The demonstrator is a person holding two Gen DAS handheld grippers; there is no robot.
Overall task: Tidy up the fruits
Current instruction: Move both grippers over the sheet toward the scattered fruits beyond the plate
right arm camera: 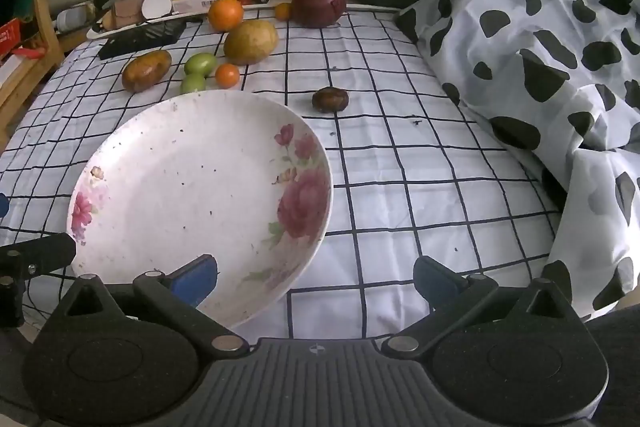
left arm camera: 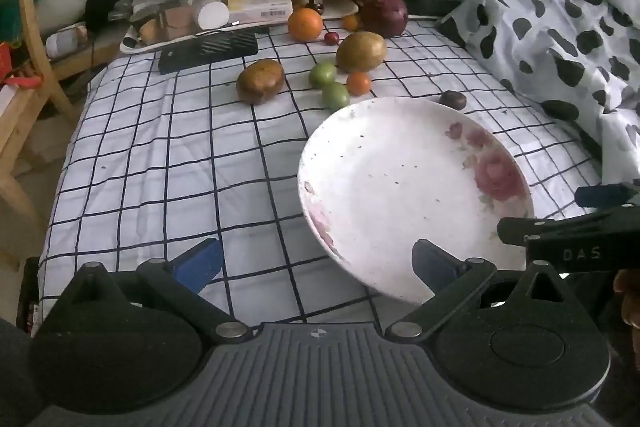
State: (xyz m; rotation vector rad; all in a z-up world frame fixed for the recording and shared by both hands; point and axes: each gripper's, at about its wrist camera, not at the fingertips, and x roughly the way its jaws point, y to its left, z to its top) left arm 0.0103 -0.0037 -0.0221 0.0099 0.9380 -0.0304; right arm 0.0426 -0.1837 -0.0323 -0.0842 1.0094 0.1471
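Left wrist: right tool (left arm camera: 576,243) reads "DAS".

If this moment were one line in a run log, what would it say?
stage: before first pick | left gripper: open, empty | right gripper: open, empty | floral plate: no fruit on it | fruits: loose beyond plate on checked cloth

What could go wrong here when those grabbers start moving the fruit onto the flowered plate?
The round orange and the two green fruits lie loose on a soft, wrinkled checked cloth, so a nudge might send them rolling. The fruits are clustered close, so wide-open fingers reaching for one could bump its neighbour. The plate sits on bedding and may tip when loaded near its rim.
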